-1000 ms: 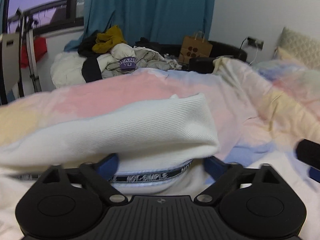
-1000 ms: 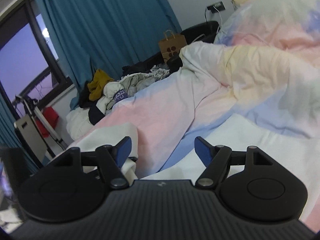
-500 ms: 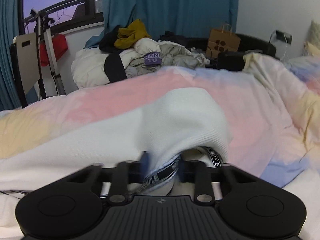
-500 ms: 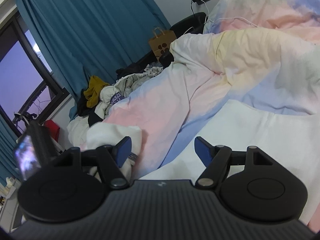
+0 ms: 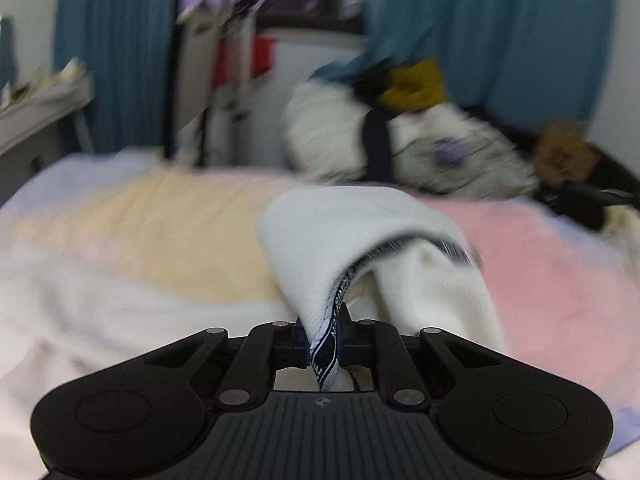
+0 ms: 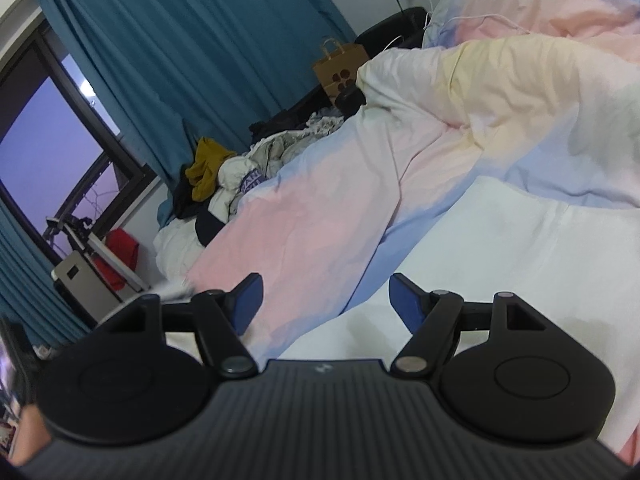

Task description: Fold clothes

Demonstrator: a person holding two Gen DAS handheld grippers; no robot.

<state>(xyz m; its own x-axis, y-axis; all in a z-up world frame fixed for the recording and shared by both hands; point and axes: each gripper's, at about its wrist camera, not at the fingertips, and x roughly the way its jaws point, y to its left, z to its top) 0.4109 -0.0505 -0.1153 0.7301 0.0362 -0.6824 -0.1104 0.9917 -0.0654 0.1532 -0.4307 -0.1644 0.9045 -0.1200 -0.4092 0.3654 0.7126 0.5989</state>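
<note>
The left gripper (image 5: 324, 338) is clenched on the edge of a white garment (image 5: 360, 240). Its jaws have just been closing, and the cloth is caught between them. The part it bites is a dark band with white letters (image 5: 330, 344), sewn along the hem. The garment hangs up from the jaws in a soft hump, over the pastel duvet (image 5: 160, 216) on the bed. The left view is blurry, so fine things are hard to see.

The right gripper (image 6: 326, 300) is let go — its two blue pads (image 6: 404, 300) stand wide apart with nothing between them. It hovers over a flat white cloth (image 6: 500, 248) lying on the bed. It may be part of the same garment, but the pictures do not tell.

The folding looks like it has only begun. One edge is picked up, but no neat fold shows yet. That edge most likely has to be carried over and laid down flat, then smoothed. Beyond the foot of the bed a pile of clothes (image 6: 240, 172) waits, all jumbled, with a mustard-yellow piece (image 6: 206, 166) on top. So a lot seems left to do.

Counting: two grippers, one white garment held, one messy pile — too tangled to count piece by piece. There is also one brown paper bag (image 6: 340, 68) and blue curtains (image 6: 192, 60) by the window.
</note>
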